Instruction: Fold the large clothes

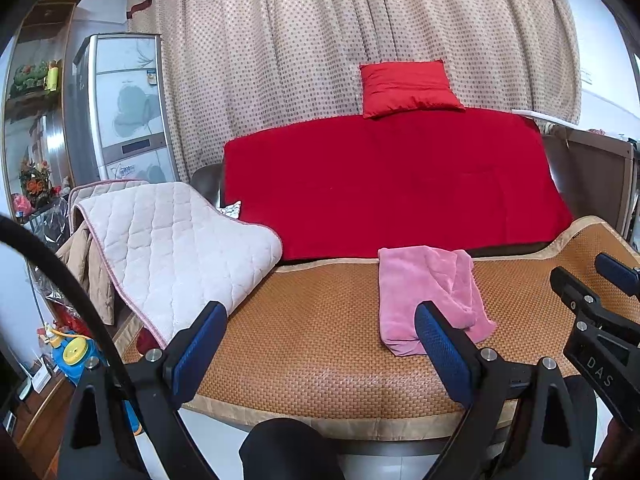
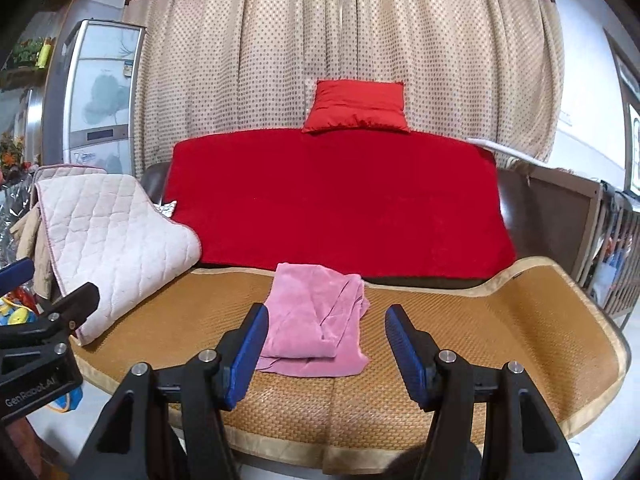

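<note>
The pink garment [image 2: 316,320] lies folded into a compact bundle on the woven mat [image 2: 500,320], mid-surface toward the far edge. Both the left tool [image 1: 320,344] and right tool [image 2: 322,354] hover wide and empty on the near side, probably because folding looks finished.

Pretty even indoor light, fairly bright, no harsh shadows. Heavy fisheye bend with black corners in both views. Center's sharp; the shelves [image 1: 34,92] at upper left look soft, maybe just lens smear. Slight sheen on the woven mat [image 2: 500,344].
</note>
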Available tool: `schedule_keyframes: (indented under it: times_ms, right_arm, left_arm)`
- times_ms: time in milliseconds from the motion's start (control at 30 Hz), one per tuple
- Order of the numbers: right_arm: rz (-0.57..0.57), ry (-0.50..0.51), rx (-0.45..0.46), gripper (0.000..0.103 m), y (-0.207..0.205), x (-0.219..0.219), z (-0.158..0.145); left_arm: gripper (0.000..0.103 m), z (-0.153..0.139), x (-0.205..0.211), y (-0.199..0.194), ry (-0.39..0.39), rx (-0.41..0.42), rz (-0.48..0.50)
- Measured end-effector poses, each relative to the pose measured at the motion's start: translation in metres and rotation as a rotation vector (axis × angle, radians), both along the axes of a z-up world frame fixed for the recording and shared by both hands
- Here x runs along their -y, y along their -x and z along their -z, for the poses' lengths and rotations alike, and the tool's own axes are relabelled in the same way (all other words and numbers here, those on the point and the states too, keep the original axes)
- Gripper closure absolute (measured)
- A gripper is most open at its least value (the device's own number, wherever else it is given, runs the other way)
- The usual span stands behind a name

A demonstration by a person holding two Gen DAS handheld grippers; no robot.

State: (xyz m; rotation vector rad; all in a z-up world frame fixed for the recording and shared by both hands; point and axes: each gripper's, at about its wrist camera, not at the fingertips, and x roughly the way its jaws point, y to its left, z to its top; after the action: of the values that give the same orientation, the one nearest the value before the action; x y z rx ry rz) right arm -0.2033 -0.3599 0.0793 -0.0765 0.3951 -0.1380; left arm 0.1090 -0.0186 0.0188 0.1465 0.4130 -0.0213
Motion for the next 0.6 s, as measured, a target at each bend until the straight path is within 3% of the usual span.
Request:
schedule_keyframes:
  times_ms: [600]
  right_arm:
    - [0.078, 0.082, 0.029, 0.037, 0.015, 0.010, -0.011]
  left_arm:
    - [0.008, -0.016, 0.010, 0.016, -0.006, 0.044, 0.029]
